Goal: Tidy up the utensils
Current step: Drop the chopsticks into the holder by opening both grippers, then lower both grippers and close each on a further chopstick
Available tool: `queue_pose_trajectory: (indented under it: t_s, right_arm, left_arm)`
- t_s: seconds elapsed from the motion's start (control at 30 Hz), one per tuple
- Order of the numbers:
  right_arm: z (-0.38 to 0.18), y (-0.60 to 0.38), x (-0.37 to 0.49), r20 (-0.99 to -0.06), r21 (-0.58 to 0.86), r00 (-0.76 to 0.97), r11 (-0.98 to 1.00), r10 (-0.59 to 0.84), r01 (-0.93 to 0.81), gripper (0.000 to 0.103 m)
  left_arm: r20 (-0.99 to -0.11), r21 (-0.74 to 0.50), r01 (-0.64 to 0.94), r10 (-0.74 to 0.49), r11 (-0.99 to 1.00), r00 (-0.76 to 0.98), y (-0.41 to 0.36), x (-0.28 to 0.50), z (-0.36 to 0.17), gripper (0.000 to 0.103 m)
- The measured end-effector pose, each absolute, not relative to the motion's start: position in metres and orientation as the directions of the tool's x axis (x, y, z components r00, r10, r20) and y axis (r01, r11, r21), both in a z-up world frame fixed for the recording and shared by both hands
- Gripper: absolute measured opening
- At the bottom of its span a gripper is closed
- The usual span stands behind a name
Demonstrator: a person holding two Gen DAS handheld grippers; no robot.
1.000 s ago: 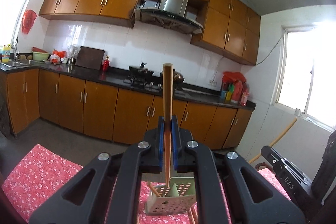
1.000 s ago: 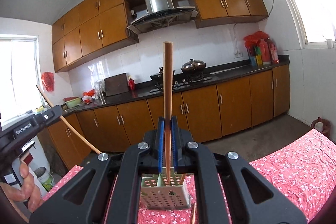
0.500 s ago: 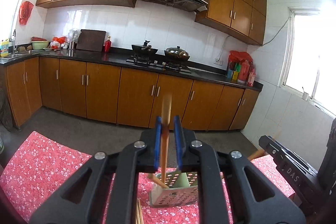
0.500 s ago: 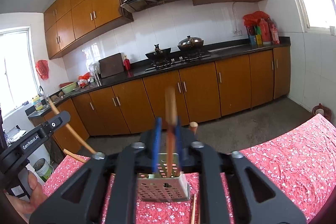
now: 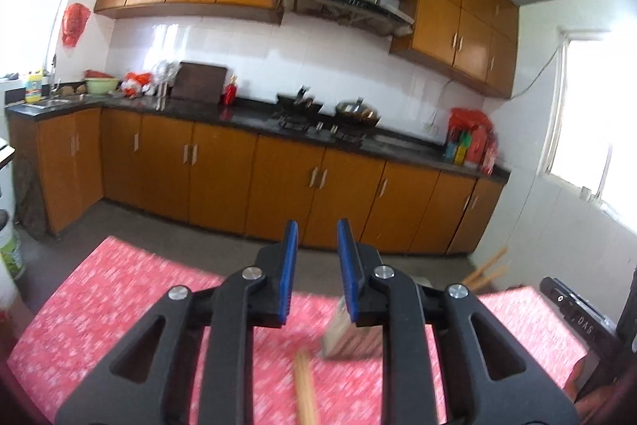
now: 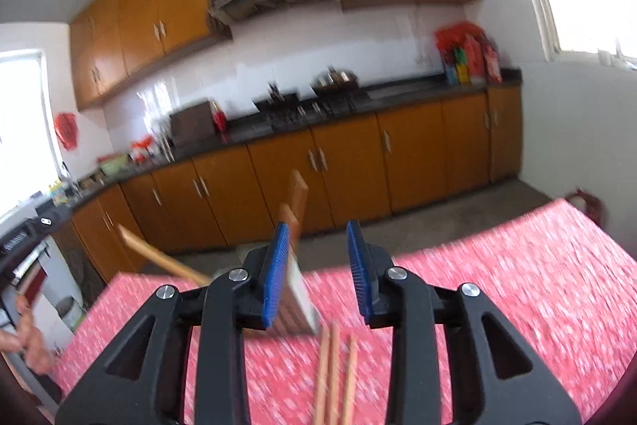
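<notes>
My left gripper (image 5: 316, 267) is open and empty above the red flowered tablecloth (image 5: 119, 305). A perforated utensil holder (image 5: 342, 335) stands just beyond its right finger, blurred, with chopsticks (image 5: 487, 267) sticking out to the right. One wooden chopstick (image 5: 305, 389) lies on the cloth below the jaws. My right gripper (image 6: 318, 265) is open and empty. The holder (image 6: 298, 301) sits behind its left finger, with chopsticks (image 6: 296, 204) standing up in it and one (image 6: 159, 257) leaning left. Three loose chopsticks (image 6: 334, 373) lie on the cloth (image 6: 517, 285) below.
Orange kitchen cabinets (image 5: 223, 174) and a dark counter with a stove (image 5: 318, 122) run along the far wall. The other gripper's body (image 5: 577, 317) is at the right edge of the left wrist view. A hand (image 6: 28, 337) shows at the left edge of the right wrist view.
Both grippers opened and let go of their chopsticks, which now stand in the holder. Both grippers have pulled back and tilted, and the views are blurred with motion.
</notes>
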State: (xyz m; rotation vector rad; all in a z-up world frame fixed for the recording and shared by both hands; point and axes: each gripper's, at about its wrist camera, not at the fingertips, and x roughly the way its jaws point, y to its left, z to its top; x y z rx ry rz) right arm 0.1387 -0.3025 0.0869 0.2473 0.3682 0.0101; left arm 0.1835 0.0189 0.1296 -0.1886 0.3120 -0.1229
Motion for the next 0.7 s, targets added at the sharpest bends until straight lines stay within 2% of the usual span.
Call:
queue_pose_trajectory:
  t_s: [0.2,0.33,0.5,0.7]
  right_arm:
    - [-0.006,-0.311,0.142,-0.602,0.230,0.796,0.968,0.062,0.099,0.031]
    - [-0.063,-0.298,0.143,-0.713,0.265,0.682,0.963,0.161,0.050,0.023]
    - [-0.092,-0.280,0.148,-0.770,0.243,0.614,0.970,0.174,0.029,0.022]
    - [-0.106,-0.272,0.154,-0.786,0.160,0.608,0.987,0.107,0.033,0.008]
  left_arm:
    - [-0.510,-0.133,0.046,-0.108,0.990,0.853,0.036,0.179,0.046,0.022]
    - [-0.628,-0.145,0.031,-0.116,0.989,0.769,0.042,0.179,-0.005,0.022]
    - [-0.681,-0.173,0.046,-0.154,0.984,0.716,0.040,0.172,-0.038,0.021]
    - [-0.714,-0.191,0.106,-0.212,0.976,0.667,0.024,0.171,-0.055,0.021]
